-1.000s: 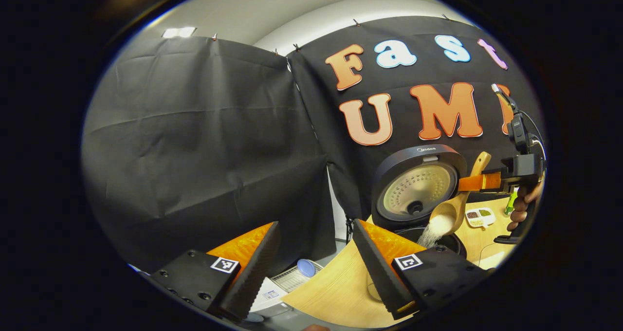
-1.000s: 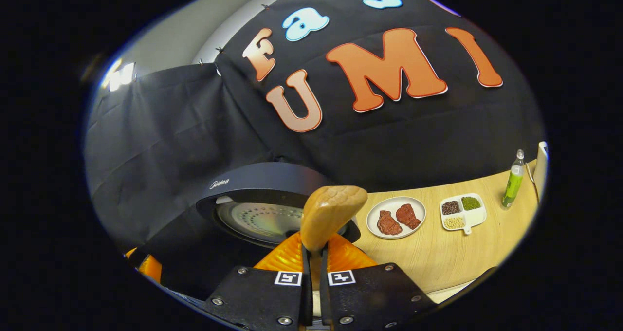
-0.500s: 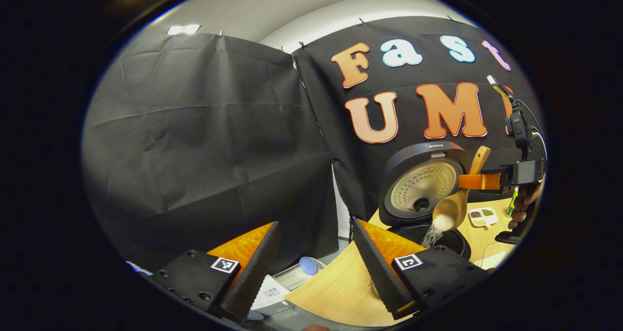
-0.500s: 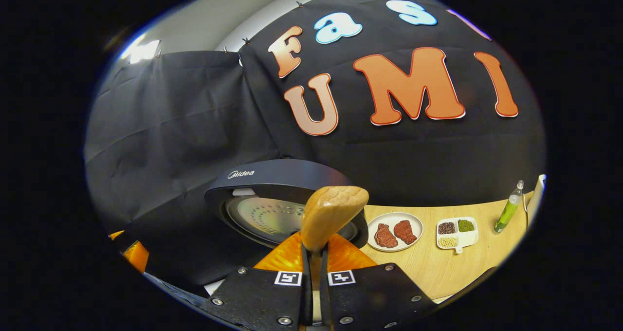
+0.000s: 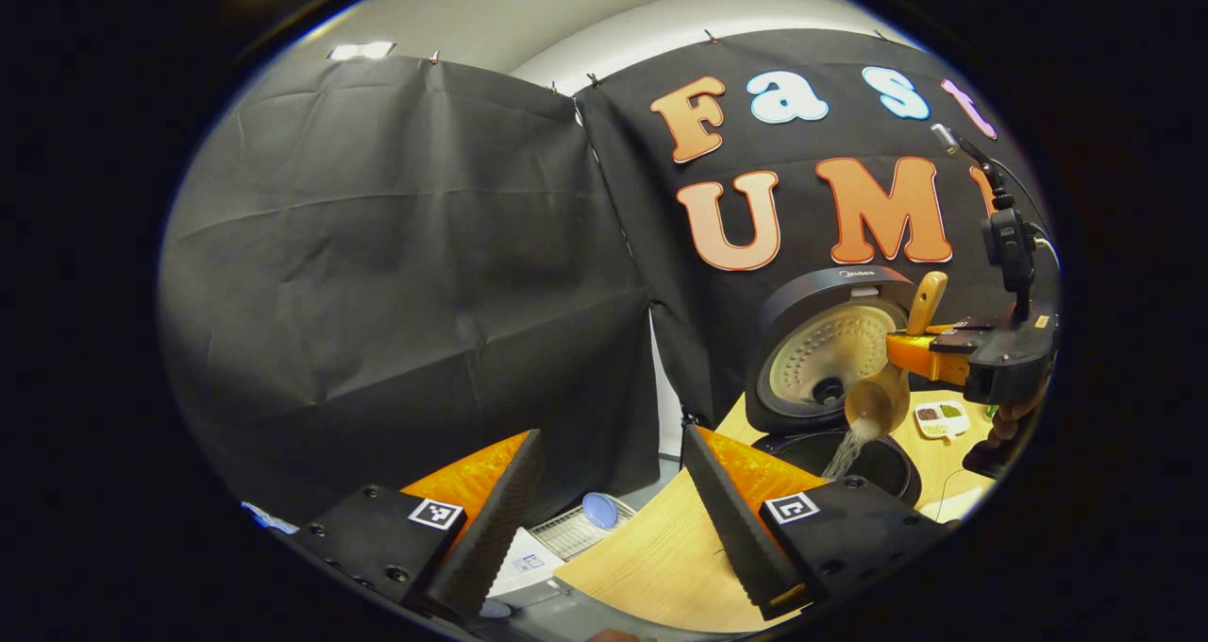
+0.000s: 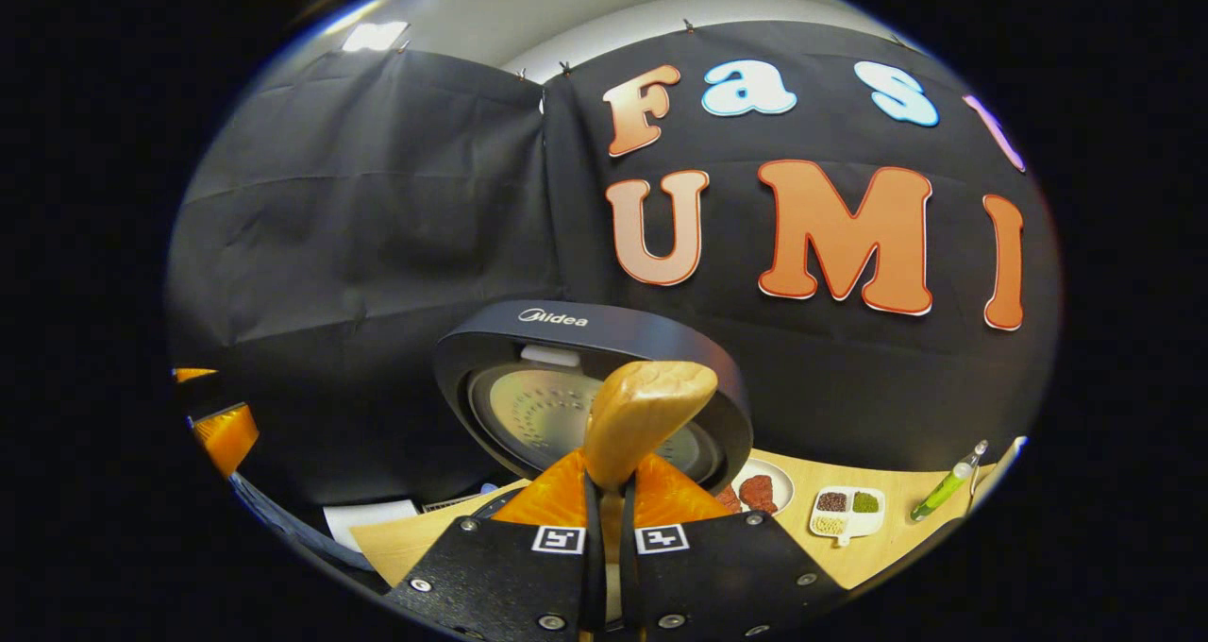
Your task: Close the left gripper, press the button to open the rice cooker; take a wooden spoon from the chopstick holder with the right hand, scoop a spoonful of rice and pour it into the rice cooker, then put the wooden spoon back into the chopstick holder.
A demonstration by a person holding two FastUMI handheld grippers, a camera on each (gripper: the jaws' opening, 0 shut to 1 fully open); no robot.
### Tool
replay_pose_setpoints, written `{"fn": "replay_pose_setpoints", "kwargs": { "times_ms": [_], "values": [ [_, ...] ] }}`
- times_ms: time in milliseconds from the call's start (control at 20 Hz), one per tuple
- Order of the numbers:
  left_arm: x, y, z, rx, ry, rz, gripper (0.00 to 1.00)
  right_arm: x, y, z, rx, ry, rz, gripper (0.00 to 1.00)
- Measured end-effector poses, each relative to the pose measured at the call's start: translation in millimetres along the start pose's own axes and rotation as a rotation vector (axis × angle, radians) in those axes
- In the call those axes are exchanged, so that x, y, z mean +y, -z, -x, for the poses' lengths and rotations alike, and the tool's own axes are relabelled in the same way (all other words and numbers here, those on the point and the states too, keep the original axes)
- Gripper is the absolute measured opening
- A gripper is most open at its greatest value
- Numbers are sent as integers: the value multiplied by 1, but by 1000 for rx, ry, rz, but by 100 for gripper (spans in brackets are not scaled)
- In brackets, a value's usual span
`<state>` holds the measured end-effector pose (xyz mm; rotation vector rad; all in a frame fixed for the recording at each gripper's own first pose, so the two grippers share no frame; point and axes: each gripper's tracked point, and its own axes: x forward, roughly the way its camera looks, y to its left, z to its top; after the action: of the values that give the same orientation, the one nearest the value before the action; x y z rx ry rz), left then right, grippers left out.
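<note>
The right claw [image 6: 609,519] is clamped on the handle of the wooden spoon [image 5: 887,387], whose end juts up just past its fingertips. The bowl tips down below the claw so the rice [image 5: 847,448] falls in a thin stream into the open rice cooker [image 5: 830,406], whose lid stands raised behind the spoon. The left claw [image 5: 613,500] is held spread, gripping nothing, drawn well back from the cooker, likely to keep clear of the pour. A divided dish [image 6: 847,512] sits on the surface [image 6: 906,538] to the right claw's right.

Wooden spoon [image 6: 646,415] bowl behind the right tool [image 6: 610,491]; divided dish [image 6: 847,512] contents too small.
</note>
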<state>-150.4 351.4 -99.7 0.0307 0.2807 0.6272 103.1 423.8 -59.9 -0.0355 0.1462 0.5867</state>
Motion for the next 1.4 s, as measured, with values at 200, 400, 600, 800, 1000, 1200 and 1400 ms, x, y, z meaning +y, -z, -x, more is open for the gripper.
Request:
{"fn": "replay_pose_setpoints", "kwargs": {
  "times_ms": [200,400,600,800,1000,1200,1400],
  "values": [
    [0,4,-3,10,-4,-2,100,4,-9,1,-32,-8,84,5],
    [-2,3,-4,13,-6,-2,100,22,-10,2,-64,-34,174,5],
    [-7,2,-4,14,-2,-7,100,27,-15,9,-87,-71,220,5],
    [-17,-3,-3,13,8,-16,100,23,-21,16,-96,-88,186,5],
    [-30,-11,2,2,28,-11,100,-6,-8,31,-21,-76,-12,5],
    [-46,-16,8,13,51,6,100,-50,-9,50,6,-33,-204,6],
    [-62,-25,13,12,69,11,100,-95,12,76,37,26,-295,6]
  ]
}}
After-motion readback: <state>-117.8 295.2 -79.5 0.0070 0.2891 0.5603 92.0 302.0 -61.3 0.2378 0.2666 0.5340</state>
